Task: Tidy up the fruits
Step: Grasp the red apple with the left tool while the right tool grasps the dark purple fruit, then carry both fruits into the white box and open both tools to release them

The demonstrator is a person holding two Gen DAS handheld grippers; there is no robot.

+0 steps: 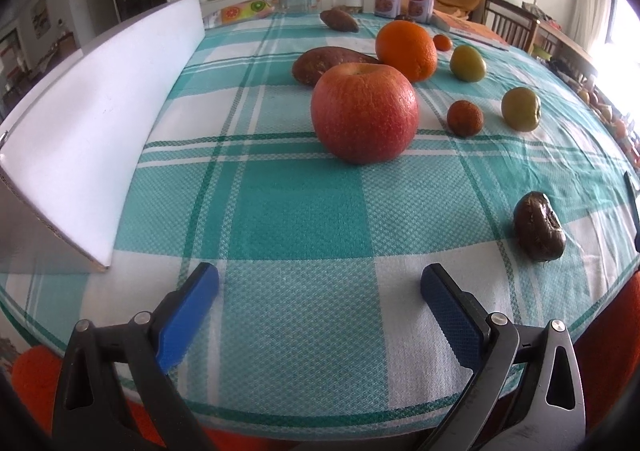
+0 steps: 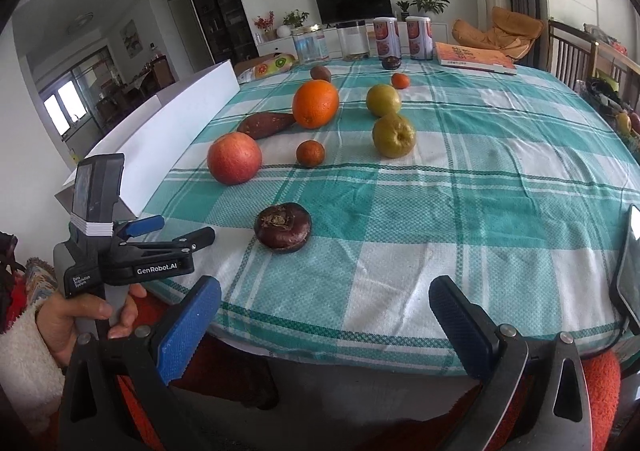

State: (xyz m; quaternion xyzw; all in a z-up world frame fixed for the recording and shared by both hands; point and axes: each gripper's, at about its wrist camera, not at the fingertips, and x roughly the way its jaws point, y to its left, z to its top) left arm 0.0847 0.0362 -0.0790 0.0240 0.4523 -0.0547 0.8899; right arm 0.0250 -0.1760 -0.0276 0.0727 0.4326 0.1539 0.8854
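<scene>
Now your left gripper (image 1: 320, 287), jaws apart and empty, has the apple (image 1: 364, 113) at 12 o'clock, nearer than anything else; your right gripper (image 2: 324, 307), also apart, faces the dark chestnut (image 2: 283, 226) at 11 o'clock.

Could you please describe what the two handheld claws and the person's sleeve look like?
Both claws, left and right, have black angular frames with silver rivets and textured blue pads. The left unit carries white "GenRobot.AI" lettering and a small screen on top. The sleeve is fluffy and cream-coloured.
</scene>
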